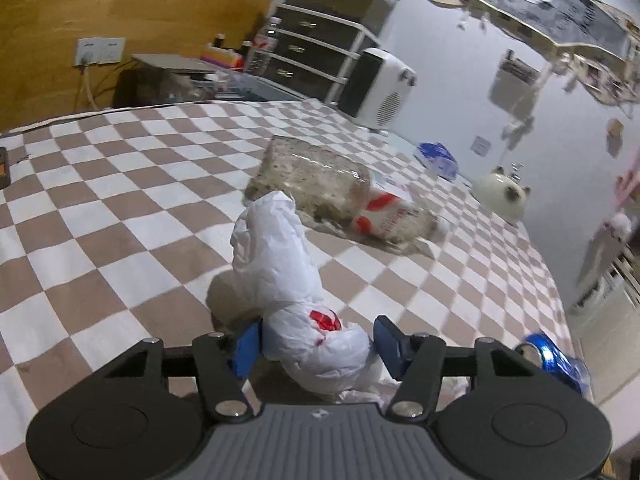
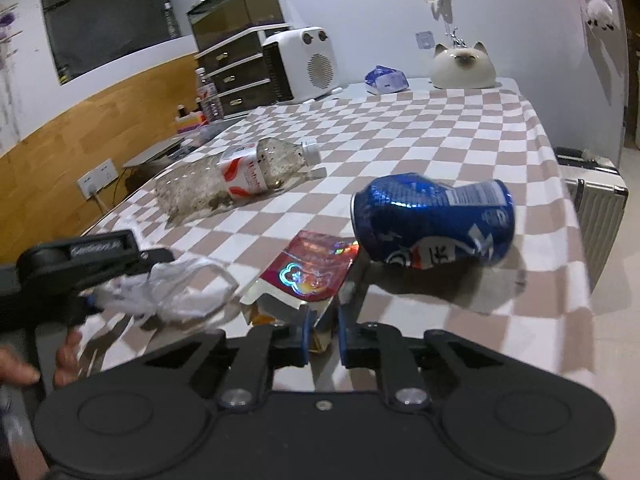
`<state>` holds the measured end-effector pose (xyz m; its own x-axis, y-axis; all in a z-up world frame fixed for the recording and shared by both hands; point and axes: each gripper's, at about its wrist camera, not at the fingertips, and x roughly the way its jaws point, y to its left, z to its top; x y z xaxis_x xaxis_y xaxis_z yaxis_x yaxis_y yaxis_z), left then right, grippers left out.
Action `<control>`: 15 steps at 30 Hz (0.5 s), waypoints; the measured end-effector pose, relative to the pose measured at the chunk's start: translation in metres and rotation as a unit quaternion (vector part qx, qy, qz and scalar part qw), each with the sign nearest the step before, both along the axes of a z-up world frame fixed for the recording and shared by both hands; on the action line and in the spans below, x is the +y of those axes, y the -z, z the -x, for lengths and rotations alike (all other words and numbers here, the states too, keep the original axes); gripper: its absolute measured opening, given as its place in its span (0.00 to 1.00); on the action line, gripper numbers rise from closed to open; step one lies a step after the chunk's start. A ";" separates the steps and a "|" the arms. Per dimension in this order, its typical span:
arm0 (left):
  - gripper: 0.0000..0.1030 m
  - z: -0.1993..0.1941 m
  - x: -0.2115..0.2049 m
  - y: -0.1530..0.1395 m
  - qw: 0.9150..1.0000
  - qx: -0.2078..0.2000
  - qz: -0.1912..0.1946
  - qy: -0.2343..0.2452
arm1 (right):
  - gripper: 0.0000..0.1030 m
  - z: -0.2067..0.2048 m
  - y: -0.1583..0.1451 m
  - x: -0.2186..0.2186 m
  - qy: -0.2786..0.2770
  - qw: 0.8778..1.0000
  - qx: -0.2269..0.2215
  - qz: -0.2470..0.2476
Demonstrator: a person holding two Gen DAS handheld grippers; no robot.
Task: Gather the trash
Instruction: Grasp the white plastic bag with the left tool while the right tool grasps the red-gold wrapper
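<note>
Pickup step: left tool (image 1: 316, 346) clamps the white plastic bag (image 1: 280, 264); right tool (image 2: 323, 330) pinches the red foil wrapper (image 2: 308, 268) on the bench (image 2: 460, 132). Next: lift both clear.

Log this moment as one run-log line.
left gripper: closing around white plastic bag | right gripper: shut on red foil wrapper | blue can, bottle: uncollected

Both cameras ride low and close over the checkered bench (image 1: 120, 200), looking forward and slightly downward toward the far wall. Both views share the plastic bottle (image 1: 332, 196), blue can (image 2: 432, 224) and white heater (image 2: 304, 64).
</note>
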<state>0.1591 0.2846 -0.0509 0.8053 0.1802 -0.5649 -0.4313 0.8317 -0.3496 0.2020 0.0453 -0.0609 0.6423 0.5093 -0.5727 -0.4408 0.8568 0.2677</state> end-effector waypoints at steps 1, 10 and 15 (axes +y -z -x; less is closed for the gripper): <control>0.58 0.004 -0.003 -0.001 1.000 0.000 -0.003 0.009 | 0.13 0.006 -0.001 -0.005 -0.006 1.000 -0.003 0.001; 0.58 0.045 -0.027 -0.011 0.992 0.005 0.006 0.128 | 0.13 0.053 -0.008 -0.052 -0.082 0.997 -0.014 -0.007; 0.58 0.067 -0.040 -0.017 0.977 0.025 0.011 0.211 | 0.13 0.076 -0.008 -0.074 -0.117 0.993 -0.011 0.004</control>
<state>0.0923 0.2449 -0.0338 0.7770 -0.1750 -0.6047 -0.0678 0.9318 -0.3567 0.1262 -0.0286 -0.0532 0.5192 0.6412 -0.5650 -0.6339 0.7323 0.2486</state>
